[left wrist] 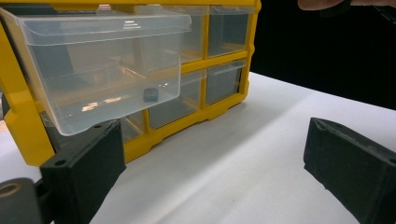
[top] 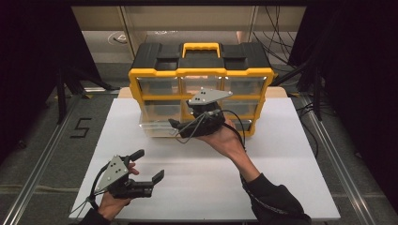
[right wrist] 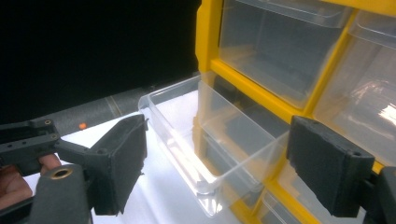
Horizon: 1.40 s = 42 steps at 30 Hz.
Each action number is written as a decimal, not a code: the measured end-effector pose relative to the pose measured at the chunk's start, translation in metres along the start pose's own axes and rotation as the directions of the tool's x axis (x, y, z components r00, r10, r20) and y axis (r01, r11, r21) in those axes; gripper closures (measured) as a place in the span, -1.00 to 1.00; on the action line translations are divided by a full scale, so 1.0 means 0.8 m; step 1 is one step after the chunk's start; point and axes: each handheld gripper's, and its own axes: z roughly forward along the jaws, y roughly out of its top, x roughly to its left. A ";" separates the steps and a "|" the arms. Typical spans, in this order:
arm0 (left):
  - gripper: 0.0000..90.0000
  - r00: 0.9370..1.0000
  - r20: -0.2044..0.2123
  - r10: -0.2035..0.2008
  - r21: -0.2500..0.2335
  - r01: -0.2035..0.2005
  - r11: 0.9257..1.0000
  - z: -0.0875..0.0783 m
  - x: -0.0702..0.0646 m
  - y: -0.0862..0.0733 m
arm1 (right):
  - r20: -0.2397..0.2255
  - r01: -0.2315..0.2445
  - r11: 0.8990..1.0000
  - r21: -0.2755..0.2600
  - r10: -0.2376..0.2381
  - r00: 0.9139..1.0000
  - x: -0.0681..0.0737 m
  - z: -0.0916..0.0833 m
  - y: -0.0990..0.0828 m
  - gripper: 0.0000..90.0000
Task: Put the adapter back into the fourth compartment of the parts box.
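Observation:
A yellow and black drawer cabinet [top: 199, 70] stands at the back of the white table [top: 281, 178]. One clear drawer [top: 154, 127] in its left column is pulled out; another row of drawers shows beneath it. In the left gripper view a small dark piece [left wrist: 150, 94] lies inside that drawer [left wrist: 102, 70]. My right gripper [top: 180, 129] hovers just in front of the cabinet, pointing left at the drawer [right wrist: 196, 140], open [right wrist: 224, 163] and holding nothing. My left gripper [top: 148, 165] is near the table's front left, open [left wrist: 215, 172] and holding nothing.
The other clear drawers [top: 244, 84] are pushed in. Bare white tabletop [left wrist: 243, 154] lies between the left gripper and the cabinet. Cables [top: 277, 42] trail behind the cabinet. Dark rails [top: 328, 145] run along both sides of the table.

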 end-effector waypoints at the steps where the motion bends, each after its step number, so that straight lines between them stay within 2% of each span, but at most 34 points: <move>1: -0.89 1.000 0.000 0.000 0.000 0.000 1.000 0.000 0.000 0.000 | 0.002 -0.002 1.000 0.001 0.002 1.000 -0.001 -0.001 -0.001 -0.53; 9: -0.89 1.000 -0.001 -0.001 0.001 0.001 1.000 0.000 0.001 0.000 | 0.013 -0.021 1.000 -0.008 0.021 1.000 -0.007 -0.008 -0.010 -0.62; 18: -0.89 1.000 0.001 -0.007 0.000 0.007 1.000 0.000 0.001 0.000 | 0.002 -0.040 0.999 -0.028 0.040 0.999 -0.008 -0.028 -0.032 -0.65; 25: -0.89 1.000 0.002 -0.007 0.001 0.007 1.000 0.001 0.001 0.000 | 0.002 -0.044 0.998 -0.055 0.044 0.999 -0.004 -0.039 -0.043 -0.65; 42: -0.89 1.000 0.003 -0.004 -0.002 0.004 1.000 0.000 0.000 0.001 | 0.015 -0.032 0.996 -0.077 0.033 0.999 0.002 -0.052 -0.070 -0.63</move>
